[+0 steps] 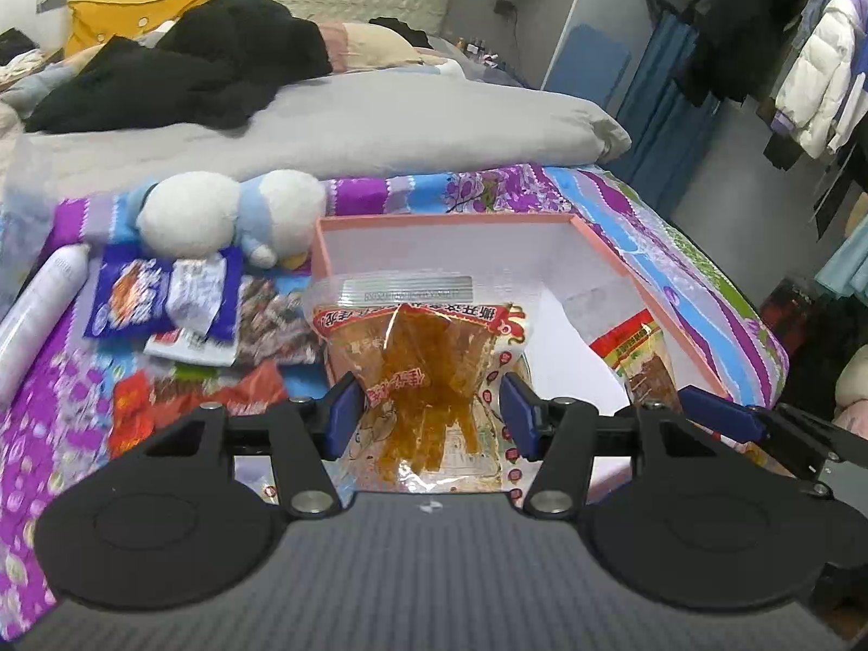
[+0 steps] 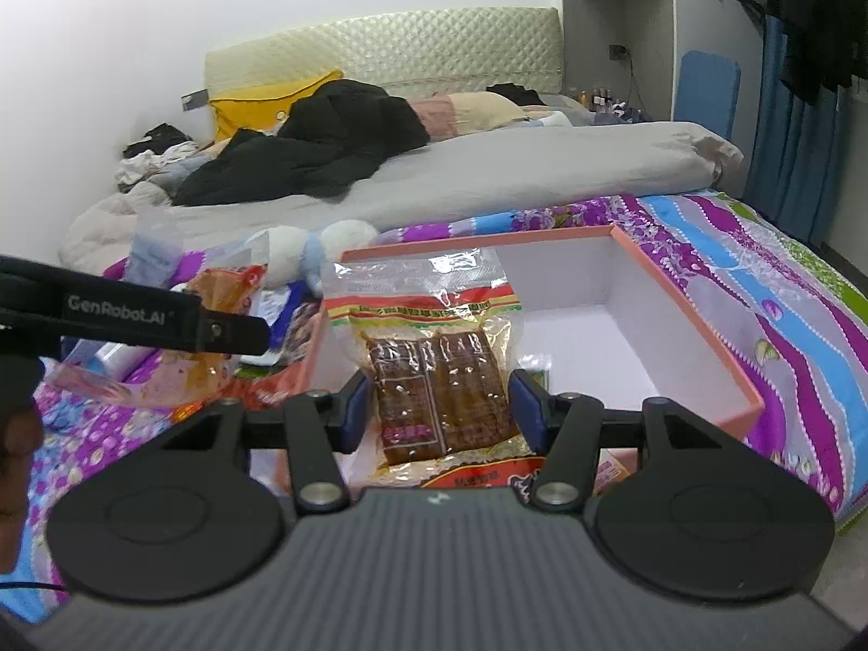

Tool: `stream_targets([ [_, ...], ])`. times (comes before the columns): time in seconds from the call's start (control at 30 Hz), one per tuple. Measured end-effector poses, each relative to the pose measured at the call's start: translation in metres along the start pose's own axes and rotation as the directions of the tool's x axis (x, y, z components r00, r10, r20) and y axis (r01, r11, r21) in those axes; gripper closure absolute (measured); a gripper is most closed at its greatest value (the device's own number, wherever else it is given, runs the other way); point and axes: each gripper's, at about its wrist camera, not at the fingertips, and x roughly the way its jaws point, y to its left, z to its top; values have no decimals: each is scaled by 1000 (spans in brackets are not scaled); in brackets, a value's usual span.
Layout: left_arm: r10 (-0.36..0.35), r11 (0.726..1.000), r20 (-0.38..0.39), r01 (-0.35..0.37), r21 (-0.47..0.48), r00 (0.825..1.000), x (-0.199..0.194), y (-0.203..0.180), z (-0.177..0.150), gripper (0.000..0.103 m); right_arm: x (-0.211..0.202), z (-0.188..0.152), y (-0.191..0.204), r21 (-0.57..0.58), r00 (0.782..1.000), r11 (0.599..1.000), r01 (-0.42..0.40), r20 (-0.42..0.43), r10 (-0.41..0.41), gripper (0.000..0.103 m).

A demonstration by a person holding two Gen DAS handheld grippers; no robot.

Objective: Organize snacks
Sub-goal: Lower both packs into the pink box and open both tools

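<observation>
- My left gripper [image 1: 431, 415] has its jaws clamped on a clear packet of orange strips [image 1: 420, 374], pinched from both sides; the packet hangs over the near-left corner of the pink box [image 1: 607, 249].
- My right gripper [image 2: 439, 407] has its jaws closed the same way on a packet of brown slabs [image 2: 439, 380], held above the near wall of the same box, whose white floor is mostly bare.
- To do this well I would carry each packet well past the rim before letting go — a release too near the wall could leave it draped over the edge.
- I would lay them flat and side by side, not stacked crooked, since more snacks wait on the patterned bedspread [image 1: 49, 423]: a blue packet [image 1: 130, 298] and a red wrapper [image 1: 179, 401] to the left of the box.
- Both hands sit close together; the left gripper's finger shows just left of my right view, so I would set one packet down at a time to avoid a knock.
- Both grippers tilt down and forward toward the box — the left a little steeper, I judge.
</observation>
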Motion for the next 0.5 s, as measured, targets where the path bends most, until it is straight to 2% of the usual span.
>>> stream_targets([
  [0.3, -1, 1000, -60, 2, 16, 998, 78, -13, 35, 42, 63, 13, -36, 27, 999, 1000, 7, -52, -6, 46],
  [0.5, 15, 1000, -97, -13, 16, 995, 108, -10, 41, 42, 102, 13, -47, 60, 993, 998, -8, -115, 15, 45],
])
